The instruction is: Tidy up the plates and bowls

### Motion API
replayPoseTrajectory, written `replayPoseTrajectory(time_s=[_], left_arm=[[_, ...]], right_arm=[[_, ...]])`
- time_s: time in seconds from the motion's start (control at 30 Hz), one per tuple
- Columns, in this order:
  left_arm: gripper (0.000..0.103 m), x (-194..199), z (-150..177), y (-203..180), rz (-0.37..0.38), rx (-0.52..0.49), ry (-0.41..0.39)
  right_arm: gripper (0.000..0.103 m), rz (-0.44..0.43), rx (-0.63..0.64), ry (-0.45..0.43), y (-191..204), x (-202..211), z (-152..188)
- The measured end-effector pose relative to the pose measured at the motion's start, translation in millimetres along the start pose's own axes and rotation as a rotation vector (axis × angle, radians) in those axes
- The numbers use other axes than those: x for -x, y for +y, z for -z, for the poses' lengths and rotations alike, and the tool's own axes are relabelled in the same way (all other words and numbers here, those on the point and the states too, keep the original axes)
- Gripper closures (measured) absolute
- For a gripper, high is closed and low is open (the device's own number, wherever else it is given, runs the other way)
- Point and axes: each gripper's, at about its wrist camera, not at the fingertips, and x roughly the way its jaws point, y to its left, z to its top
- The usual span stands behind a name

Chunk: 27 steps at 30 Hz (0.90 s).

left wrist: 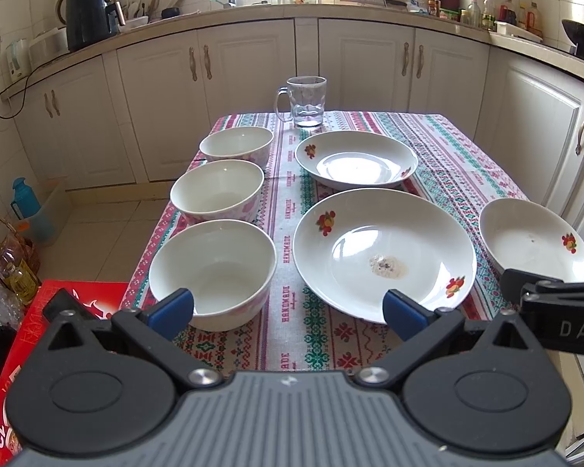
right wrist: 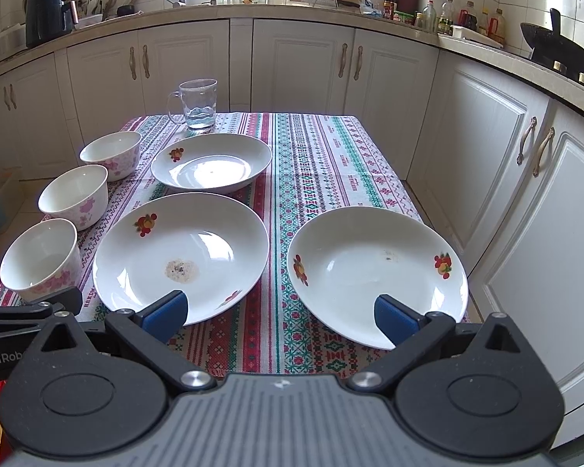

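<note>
Three white bowls with pink flowers stand in a row down the table's left side: near bowl (left wrist: 214,272) (right wrist: 39,258), middle bowl (left wrist: 218,190) (right wrist: 74,194), far bowl (left wrist: 236,146) (right wrist: 111,153). Three white plates with fruit prints lie beside them: a stained near plate (left wrist: 383,251) (right wrist: 181,253), a far plate (left wrist: 356,159) (right wrist: 212,163) and a right plate (left wrist: 533,239) (right wrist: 377,268). My left gripper (left wrist: 288,311) hovers open over the near edge, between the near bowl and the stained plate. My right gripper (right wrist: 280,313) is open between the stained plate and the right plate.
A glass mug (left wrist: 303,101) (right wrist: 194,105) stands at the table's far edge. The patterned tablecloth (right wrist: 323,163) is bare on the far right. A red box (left wrist: 27,350) sits left of the table, with bottles and a basket (left wrist: 7,257) on the floor. Cabinets (right wrist: 303,66) ring the room.
</note>
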Motion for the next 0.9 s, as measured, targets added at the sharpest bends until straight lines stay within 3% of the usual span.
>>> replayPoseTrajectory(time_s=[0.37, 0.53, 0.77, 0.9], left_arm=[[0.001, -3, -4, -2, 0.01, -0.004, -0.012], [0.001, 0, -6, -4, 0.011, -0.025, -0.07], [0.001, -6, -23, -5, 0.082, -0.065, -0.047], [0.001, -14, -39, -1, 0.125, -0.033, -0.038]], right_arm=[[0.0, -0.006, -0.002, -0.008, -2, -1, -3], [0.0, -0.011, -0.002, -0.012, -4, -2, -3], [0.0, -0.011, 0.007, -0.044, -13, -1, -9], [0.0, -0.019, 0.017, -0.101, -29, 2, -17]])
